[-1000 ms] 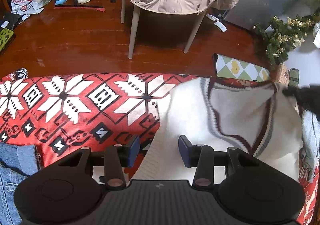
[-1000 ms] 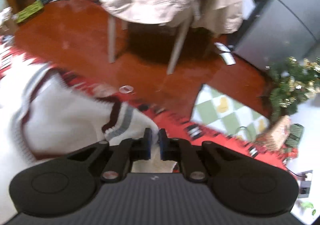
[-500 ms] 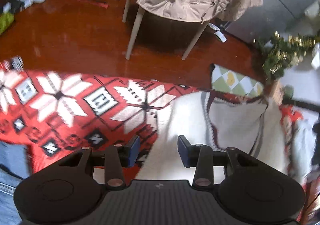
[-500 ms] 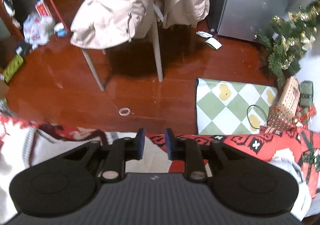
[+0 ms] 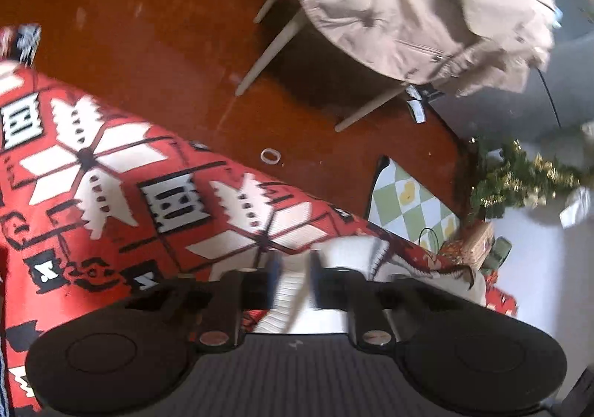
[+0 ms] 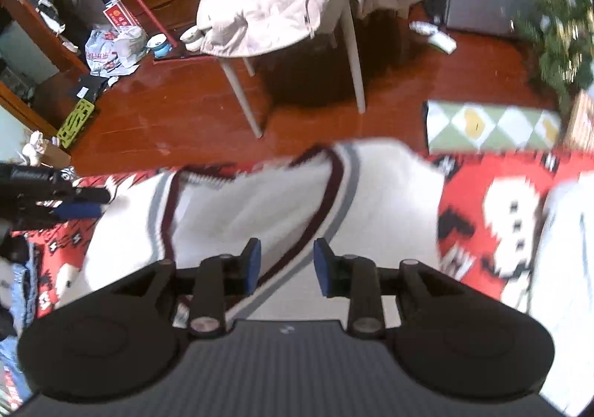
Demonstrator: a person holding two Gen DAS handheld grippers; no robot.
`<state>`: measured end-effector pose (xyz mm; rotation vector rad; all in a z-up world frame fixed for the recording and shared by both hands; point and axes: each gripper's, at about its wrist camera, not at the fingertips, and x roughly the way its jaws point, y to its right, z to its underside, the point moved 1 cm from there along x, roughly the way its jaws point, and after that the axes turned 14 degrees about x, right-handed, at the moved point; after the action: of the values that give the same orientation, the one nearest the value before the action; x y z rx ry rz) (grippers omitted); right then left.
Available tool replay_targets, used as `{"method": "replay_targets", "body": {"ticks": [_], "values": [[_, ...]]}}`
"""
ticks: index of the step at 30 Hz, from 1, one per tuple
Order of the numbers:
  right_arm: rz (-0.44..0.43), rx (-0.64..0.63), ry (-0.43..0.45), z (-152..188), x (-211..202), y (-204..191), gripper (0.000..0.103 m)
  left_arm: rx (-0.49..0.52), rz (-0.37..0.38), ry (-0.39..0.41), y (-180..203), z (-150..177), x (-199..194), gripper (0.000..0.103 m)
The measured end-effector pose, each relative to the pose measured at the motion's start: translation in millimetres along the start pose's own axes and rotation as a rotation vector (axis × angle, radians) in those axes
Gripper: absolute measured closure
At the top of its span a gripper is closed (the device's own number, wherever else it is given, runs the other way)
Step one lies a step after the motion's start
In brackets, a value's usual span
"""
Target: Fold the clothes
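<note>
Two tongs over one white V-neck sweater vest [image 6: 260,205], spread on the red snowflake-pattern blanket [image 5: 111,172].
Left tongs [image 5: 293,283]: jaws closing, narrow gap, vest's ribbed edge between pads, grip unclear from blur. Right tongs [image 6: 286,264]: jaws opening, moderately apart above the striped neckline, holding nothing.

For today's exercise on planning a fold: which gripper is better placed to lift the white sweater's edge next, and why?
Probably the left gripper: its jaws are closing with the white sweater hem between them. The right gripper is opening above the striped neckline, gripping nothing.
</note>
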<state>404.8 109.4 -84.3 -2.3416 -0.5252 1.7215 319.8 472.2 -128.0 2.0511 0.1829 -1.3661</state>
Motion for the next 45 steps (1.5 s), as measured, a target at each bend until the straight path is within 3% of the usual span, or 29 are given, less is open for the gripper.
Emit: {"method": "replay_targets", "body": {"ticks": [3, 4, 9, 14, 19, 26, 33, 37, 40, 45], "values": [[-0.003, 0.048, -0.025, 11.4, 2.5, 5.1, 0.069, -0.092, 0.053, -0.036, -14.1, -3.6, 8.3, 0.090], [-0.003, 0.062, -0.031, 15.1, 2.7, 6.9, 0.069, -0.112, 0.068, -0.044, -17.2, -3.9, 11.0, 0.083], [0.004, 0.099, -0.031, 19.6, -0.4, 15.6, 0.069, -0.083, 0.101, -0.063, -9.6, -6.1, 18.6, 0.084], [0.017, 0.120, -0.031, 19.7, 0.3, 19.0, 0.068, 0.041, 0.015, -0.070, 12.1, -9.3, 18.8, 0.099], [0.026, 0.122, -0.038, 21.5, 0.3, 19.1, 0.067, 0.140, -0.084, 0.118, 22.5, -28.0, -23.5, 0.101], [0.026, 0.133, -0.042, 25.7, 3.7, 16.9, 0.066, 0.284, -0.171, 0.064, 24.8, -28.3, 6.0, 0.099], [0.063, 0.096, 0.025, 9.1, -3.4, 18.1, 0.064, 0.178, -0.119, 0.112, 8.4, -42.4, -4.5, 0.088], [0.109, 0.047, 0.093, -31.1, -7.6, 35.3, 0.059, 0.310, -0.103, 0.096, 24.1, -52.0, -6.6, 0.074], [0.134, -0.085, 0.096, -66.6, 4.0, 39.9, 0.059, 0.456, -0.083, 0.054, 42.5, -56.6, 0.6, 0.064], [0.145, -0.354, 0.019, -105.6, 41.5, 34.7, 0.061, 0.719, -0.094, -0.060, 68.7, -65.8, 32.8, 0.064]]}}
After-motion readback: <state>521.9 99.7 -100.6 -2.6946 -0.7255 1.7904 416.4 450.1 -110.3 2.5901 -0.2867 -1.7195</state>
